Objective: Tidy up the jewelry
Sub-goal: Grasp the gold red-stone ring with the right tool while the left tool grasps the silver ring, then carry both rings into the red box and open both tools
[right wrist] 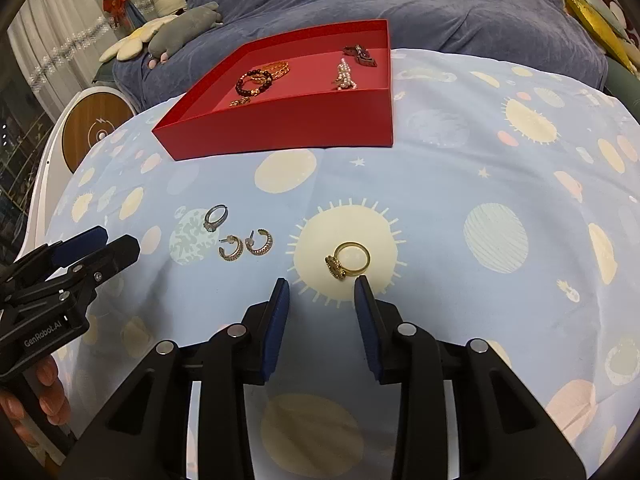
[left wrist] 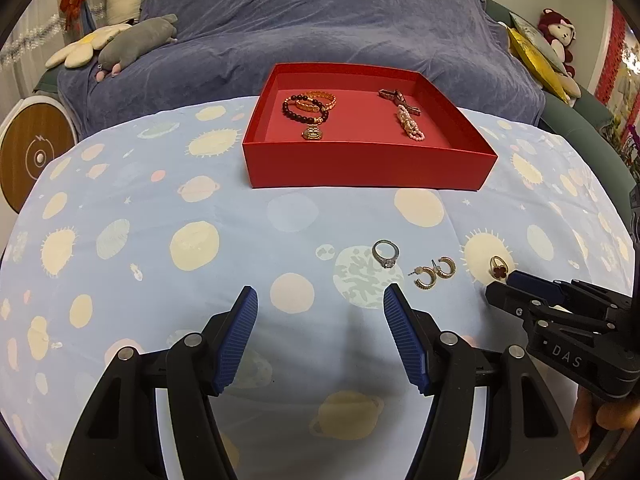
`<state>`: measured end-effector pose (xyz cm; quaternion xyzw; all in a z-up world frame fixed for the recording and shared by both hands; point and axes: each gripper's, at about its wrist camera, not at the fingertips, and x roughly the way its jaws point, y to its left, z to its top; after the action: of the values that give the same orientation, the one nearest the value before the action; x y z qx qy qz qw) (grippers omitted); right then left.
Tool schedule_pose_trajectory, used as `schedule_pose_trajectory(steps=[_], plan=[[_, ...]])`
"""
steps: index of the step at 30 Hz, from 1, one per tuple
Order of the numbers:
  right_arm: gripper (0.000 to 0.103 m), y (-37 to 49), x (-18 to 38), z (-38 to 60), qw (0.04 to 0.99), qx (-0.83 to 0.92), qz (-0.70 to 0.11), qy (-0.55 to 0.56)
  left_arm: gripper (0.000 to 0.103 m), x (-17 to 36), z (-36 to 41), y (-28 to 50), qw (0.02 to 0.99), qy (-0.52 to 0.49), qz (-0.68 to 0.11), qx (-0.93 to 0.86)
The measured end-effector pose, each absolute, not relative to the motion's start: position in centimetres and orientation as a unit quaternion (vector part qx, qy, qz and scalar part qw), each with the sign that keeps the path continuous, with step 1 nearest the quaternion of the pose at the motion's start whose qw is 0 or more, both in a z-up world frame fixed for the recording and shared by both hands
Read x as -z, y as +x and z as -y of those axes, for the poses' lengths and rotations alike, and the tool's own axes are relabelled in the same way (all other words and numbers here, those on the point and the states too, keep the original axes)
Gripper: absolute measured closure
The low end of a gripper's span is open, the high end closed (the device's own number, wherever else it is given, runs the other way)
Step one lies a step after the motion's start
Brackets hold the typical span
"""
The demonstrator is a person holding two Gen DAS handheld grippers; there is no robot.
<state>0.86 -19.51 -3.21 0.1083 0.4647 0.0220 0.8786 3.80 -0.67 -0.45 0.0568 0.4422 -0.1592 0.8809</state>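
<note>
A red tray [left wrist: 360, 164] [right wrist: 280, 128] at the table's far side holds a dark bead bracelet [left wrist: 304, 109], a gold bangle [left wrist: 320, 100], a pearl piece [left wrist: 410, 124] and a brown clip [left wrist: 394, 96]. On the cloth lie a silver ring [left wrist: 386, 253] [right wrist: 216, 218], two gold hoop earrings [left wrist: 435, 272] [right wrist: 247, 245] and a gold ring [left wrist: 500, 267] [right wrist: 350, 260]. My left gripper [left wrist: 320, 300] is open and empty, short of the silver ring. My right gripper [right wrist: 322, 286] is open, its fingertips just short of the gold ring.
The table wears a light blue planet-print cloth [left wrist: 200, 240]. A sofa with a purple throw [left wrist: 320, 28] and plush toys [left wrist: 132, 40] stands behind it. A round wooden-faced device [left wrist: 32, 156] sits at the left.
</note>
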Motion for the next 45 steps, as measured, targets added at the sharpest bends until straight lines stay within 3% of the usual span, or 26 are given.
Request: schedule_pose_trajectory(steps=[7,11,25,29,39,42,45], plan=[[0.073,2.0,3.4,19.6,0.884,-0.01,-0.456,0.102,0.04,0.5,0.7,3.9,0.879,0.053,-0.447,0.16],[0.084,2.3,3.4,19.5,0.886,-0.002,-0.454,0.093,0.04,0.7,0.8,3.9,0.877,0.054,-0.449,0.162],[0.084,2.0,2.7,19.9,0.883,-0.012,-0.455,0.112,0.041,2.3,4.7,5.9,0.873,0.064,-0.438,0.203],[0.084,1.9,2.7,20.2,0.881,-0.009,-0.458,0.117,0.055,3.1,5.2,6.4,0.872,0.07,-0.44,0.204],[0.085,2.0,2.7,20.4,0.879,-0.011,-0.459,0.128,0.074,3.9,5.6,6.9,0.881,0.09,-0.423,0.192],[0.085,2.0,2.7,20.4,0.879,-0.011,-0.459,0.128,0.088,3.9,5.7,6.8,0.881,0.094,-0.421,0.195],[0.085,2.0,2.7,20.4,0.879,-0.011,-0.459,0.128,0.094,3.9,5.7,6.8,0.88,0.096,-0.42,0.197]])
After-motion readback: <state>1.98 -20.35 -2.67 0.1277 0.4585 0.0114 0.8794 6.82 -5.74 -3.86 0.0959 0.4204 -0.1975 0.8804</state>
